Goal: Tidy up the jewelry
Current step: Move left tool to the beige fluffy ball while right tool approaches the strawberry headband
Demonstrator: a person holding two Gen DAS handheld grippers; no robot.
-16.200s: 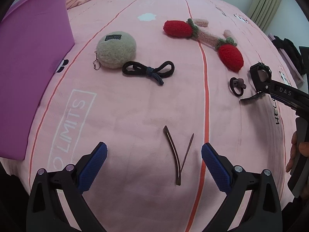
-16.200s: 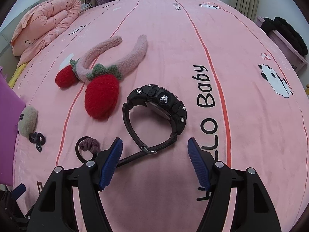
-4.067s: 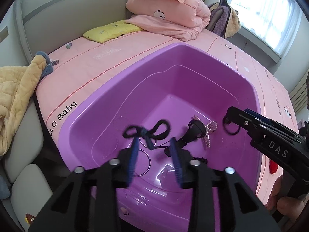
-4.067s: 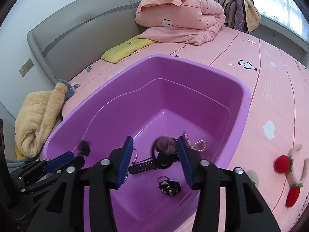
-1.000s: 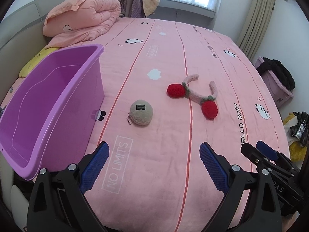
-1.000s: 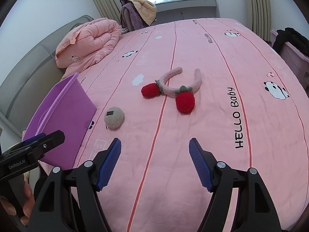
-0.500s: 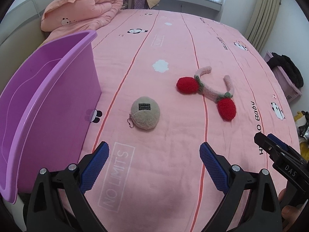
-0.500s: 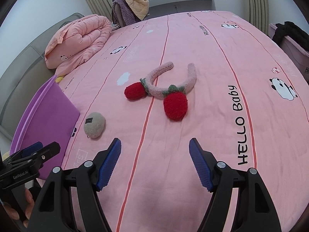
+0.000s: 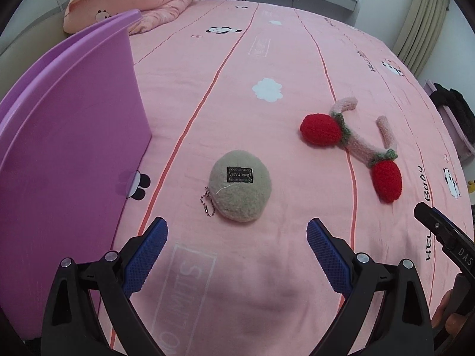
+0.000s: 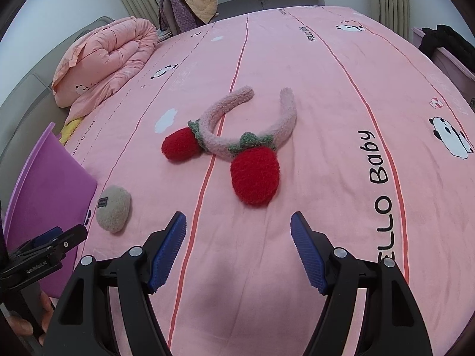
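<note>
A beige fuzzy pouch (image 9: 240, 186) with a black label and a small ball chain lies on the pink bed. My left gripper (image 9: 237, 249) is open and empty just short of it. A pink fuzzy headband with two red strawberries (image 10: 237, 145) lies further right; it also shows in the left wrist view (image 9: 359, 142). My right gripper (image 10: 239, 243) is open and empty just short of the nearer strawberry. The purple tub (image 9: 65, 136) stands at the left; its inside is hidden. The pouch also shows in the right wrist view (image 10: 113, 209).
The pink bedsheet (image 10: 341, 95) has red stripes, panda prints and "HELLO Baby" lettering. A folded pink duvet (image 10: 109, 56) lies at the head of the bed. Clothes hang on a chair (image 10: 187, 3) by the window. A dark garment (image 10: 448, 44) lies on a box at the right.
Both grippers have moved down and forward toward the bed. The pouch and the headband now sit closer in front of the open jaws. Both jaws stay open.
</note>
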